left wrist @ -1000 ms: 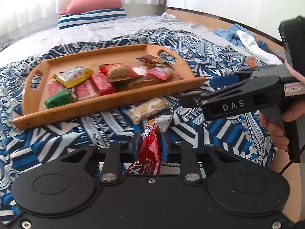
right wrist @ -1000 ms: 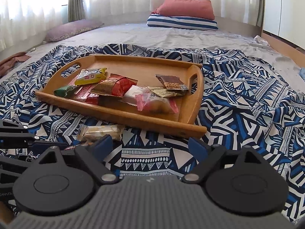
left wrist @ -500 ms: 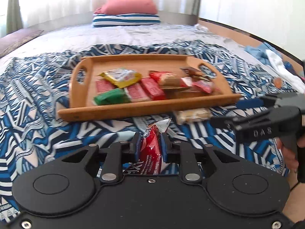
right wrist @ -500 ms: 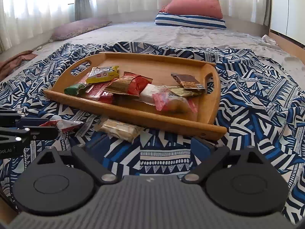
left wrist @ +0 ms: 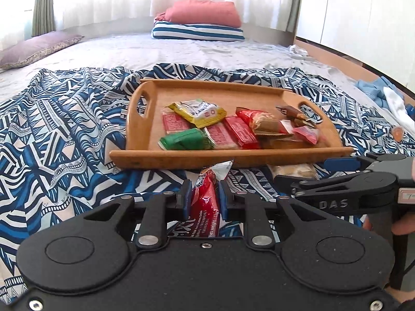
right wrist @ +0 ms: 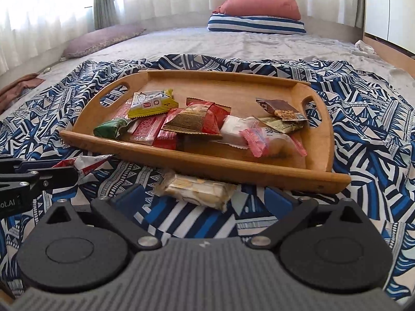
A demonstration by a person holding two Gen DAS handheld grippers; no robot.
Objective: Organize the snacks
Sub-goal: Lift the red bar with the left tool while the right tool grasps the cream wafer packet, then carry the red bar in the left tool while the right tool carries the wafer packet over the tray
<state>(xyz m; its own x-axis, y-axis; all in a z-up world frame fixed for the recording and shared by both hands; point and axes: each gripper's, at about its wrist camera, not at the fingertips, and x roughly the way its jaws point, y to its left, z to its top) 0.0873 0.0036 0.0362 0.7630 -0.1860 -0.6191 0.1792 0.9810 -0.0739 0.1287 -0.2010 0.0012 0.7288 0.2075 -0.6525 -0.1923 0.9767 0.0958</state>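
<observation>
Both grippers shifted across bed [left wrist: 181,49].

Left tongs [left wrist: 205,197]: black housing, blue pads, silver screws. Right tongs [right wrist: 205,197]: ribbed grey housing (white "DAS" lettering).

White letters "DAS" stand on the black side of the right gripper [left wrist: 345,178], just right of the red snack packet [left wrist: 206,204]. That packet carries small white print reading "Net weight: 17g", with larger characters too cropped to read. Left of the packet, the left gripper [right wrist: 64,175] shows part of a word ending "ot.AI". The wrappers' printing is too small to read.
</observation>
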